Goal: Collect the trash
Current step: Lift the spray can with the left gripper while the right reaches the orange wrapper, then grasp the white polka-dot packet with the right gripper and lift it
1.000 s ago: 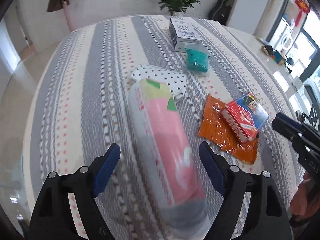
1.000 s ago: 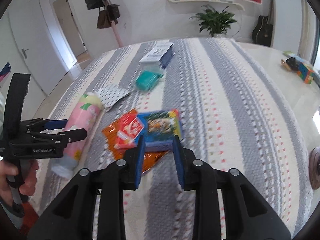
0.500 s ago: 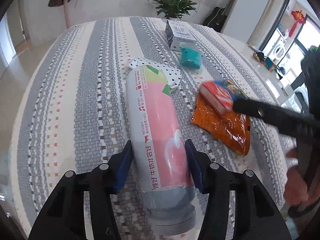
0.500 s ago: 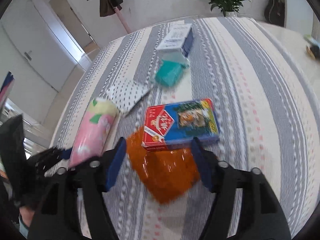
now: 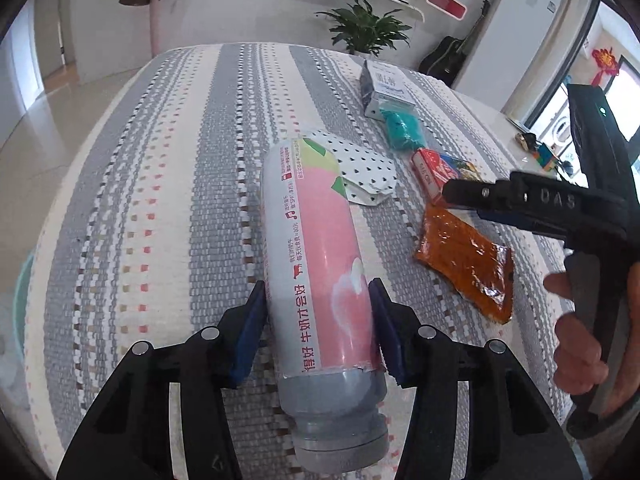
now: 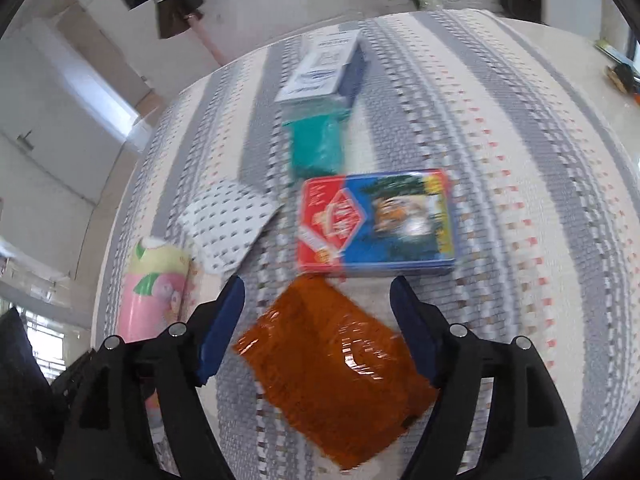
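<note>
My left gripper (image 5: 318, 322) is shut on a pink milk bottle (image 5: 316, 264) that lies on the striped tablecloth (image 5: 160, 200), its grey neck toward me. My right gripper (image 6: 318, 312) is open above an orange crinkled wrapper (image 6: 336, 368), with a red and blue box (image 6: 376, 220) just beyond its fingertips. The bottle also shows in the right wrist view (image 6: 154, 296). A dotted white wrapper (image 6: 228, 224), a teal bag (image 6: 316, 144) and a white and blue carton (image 6: 324, 68) lie farther back. The right gripper shows from the side in the left wrist view (image 5: 460, 192), over the box (image 5: 436, 168).
The table edge curves off at left (image 5: 60, 184) and at right (image 6: 600, 92). A potted plant (image 5: 368, 28), a guitar (image 5: 448, 56) and a coat stand (image 6: 176, 4) stand beyond the far edge. Small toys (image 6: 620, 72) lie on the floor at right.
My left gripper closed on the pink bottle. My right gripper opened wide and moved forward and down over the orange wrapper and the box.
</note>
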